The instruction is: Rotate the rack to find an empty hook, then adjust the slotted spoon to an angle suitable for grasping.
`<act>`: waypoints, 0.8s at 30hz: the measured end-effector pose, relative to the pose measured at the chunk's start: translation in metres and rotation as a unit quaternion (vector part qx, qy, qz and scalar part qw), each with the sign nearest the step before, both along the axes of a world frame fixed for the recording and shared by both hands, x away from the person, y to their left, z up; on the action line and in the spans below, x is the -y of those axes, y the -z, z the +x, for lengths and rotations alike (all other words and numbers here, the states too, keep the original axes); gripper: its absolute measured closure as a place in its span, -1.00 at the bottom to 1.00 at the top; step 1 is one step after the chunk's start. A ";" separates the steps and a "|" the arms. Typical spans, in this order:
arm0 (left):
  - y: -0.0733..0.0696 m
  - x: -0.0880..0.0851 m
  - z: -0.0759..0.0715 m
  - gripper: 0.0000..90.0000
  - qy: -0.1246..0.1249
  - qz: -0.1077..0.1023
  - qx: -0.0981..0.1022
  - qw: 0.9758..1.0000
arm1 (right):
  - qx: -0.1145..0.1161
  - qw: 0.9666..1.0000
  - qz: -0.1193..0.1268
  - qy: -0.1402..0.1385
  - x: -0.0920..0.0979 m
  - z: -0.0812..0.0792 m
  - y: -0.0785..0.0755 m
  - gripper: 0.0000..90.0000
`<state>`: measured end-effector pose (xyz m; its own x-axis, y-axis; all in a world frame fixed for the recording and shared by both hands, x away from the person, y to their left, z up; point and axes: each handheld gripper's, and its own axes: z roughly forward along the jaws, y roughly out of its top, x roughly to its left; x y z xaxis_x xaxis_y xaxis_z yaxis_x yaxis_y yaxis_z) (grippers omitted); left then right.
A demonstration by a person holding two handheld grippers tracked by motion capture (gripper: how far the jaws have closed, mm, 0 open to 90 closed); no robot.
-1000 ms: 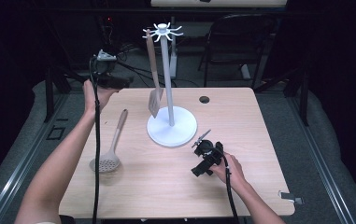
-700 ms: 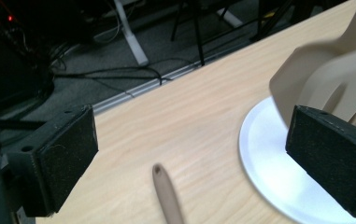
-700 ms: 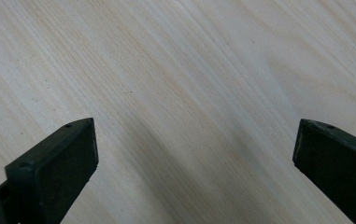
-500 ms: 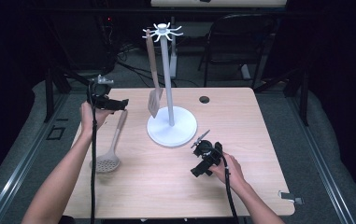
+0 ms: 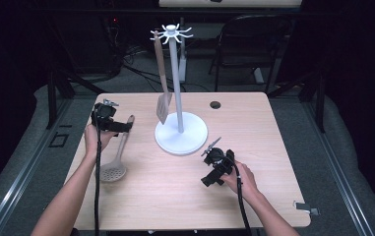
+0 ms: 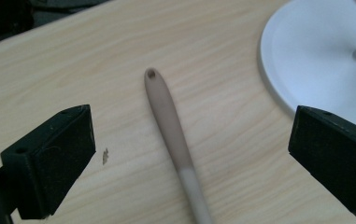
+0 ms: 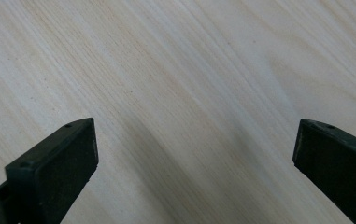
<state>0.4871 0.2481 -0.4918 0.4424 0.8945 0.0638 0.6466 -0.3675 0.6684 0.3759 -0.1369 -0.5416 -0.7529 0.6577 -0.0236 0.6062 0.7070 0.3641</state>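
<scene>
A beige slotted spoon (image 5: 120,150) lies on the left of the wooden table (image 5: 273,147), its handle pointing toward the back. My left gripper (image 5: 126,127) hovers just over the handle's far end. In the left gripper view the handle (image 6: 168,116) lies on the table between my left gripper's (image 6: 192,130) wide jaws, untouched; they have just been opening. A white utensil stand (image 5: 181,133) rises at mid-table with a wooden spatula (image 5: 161,83) hanging from a top hook. My right gripper (image 5: 208,180) rests open near the front right, over bare wood (image 7: 194,144).
The stand's round base (image 6: 316,56) sits close to the right of the left gripper. A small dark hole (image 5: 215,104) marks the table's back edge. A chair (image 5: 254,44) stands behind the table, and a small clip (image 5: 305,207) sits at the front right corner.
My left gripper has come down and toward the front, from up beside the hanging spatula to just above the spoon handle. The right gripper has stayed where it was.
</scene>
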 end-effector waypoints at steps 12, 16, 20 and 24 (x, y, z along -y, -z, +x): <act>0.002 -0.025 -0.010 -1.00 -0.030 -0.014 0.000 0.999 | 0.002 1.000 -0.004 -0.010 -0.001 -0.002 -0.002 -1.00; 0.007 -0.026 -0.010 -1.00 -0.041 -0.010 -0.010 0.999 | 0.004 1.000 -0.004 -0.008 0.000 -0.001 -0.004 -1.00; 0.012 -0.024 -0.011 -0.99 -0.045 0.000 -0.028 0.999 | 0.003 1.000 -0.004 -0.011 -0.002 -0.002 -0.003 -1.00; 0.019 -0.020 -0.010 -0.89 -0.045 0.012 -0.038 0.998 | 0.000 1.000 -0.003 -0.011 -0.002 -0.001 -0.002 -1.00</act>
